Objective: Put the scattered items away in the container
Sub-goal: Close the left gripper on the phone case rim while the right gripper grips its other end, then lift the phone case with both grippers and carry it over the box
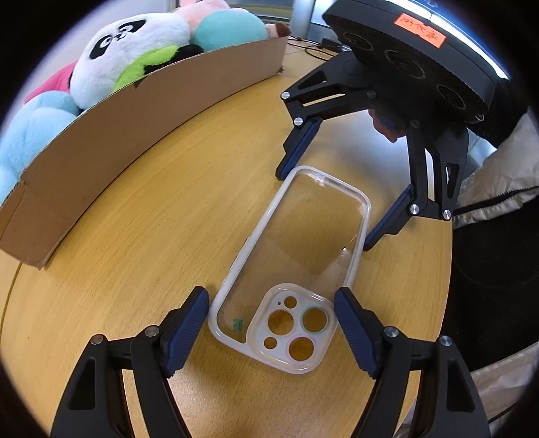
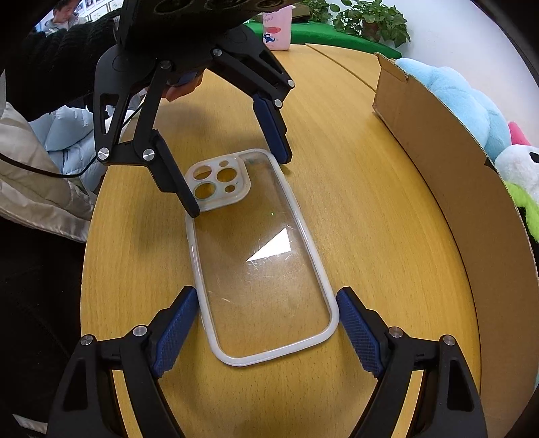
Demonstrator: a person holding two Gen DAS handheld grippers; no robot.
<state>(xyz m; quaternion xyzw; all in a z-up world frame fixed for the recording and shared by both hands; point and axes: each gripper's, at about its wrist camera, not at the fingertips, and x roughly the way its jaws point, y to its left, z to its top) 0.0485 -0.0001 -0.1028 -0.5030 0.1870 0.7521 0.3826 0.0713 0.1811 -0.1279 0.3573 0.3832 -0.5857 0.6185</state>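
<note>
A clear phone case [image 1: 296, 242] with a whitish rim lies flat on the wooden table [image 1: 118, 286], camera cut-outs toward my left gripper. My left gripper [image 1: 269, 293] straddles the camera end, its blue pads [image 1: 187, 323] against both long rims. My right gripper [image 2: 266, 291] straddles the plain end of the phone case [image 2: 262, 269], pads [image 2: 357, 326] touching each rim. Each gripper also shows in the other view: the right gripper [image 1: 323, 211] at the far end, the left gripper [image 2: 240, 187] over the cut-outs. The cardboard box [image 1: 134, 141] stands beside the case.
The box wall [image 2: 454, 175] holds plush toys: a panda [image 1: 128, 57], a light blue one [image 2: 465, 97] and others. A pink cup [image 2: 278, 28] and potted plants [image 2: 370, 18] stand at the table's far end. A person's padded sleeve [image 2: 30, 168] hangs by the table edge.
</note>
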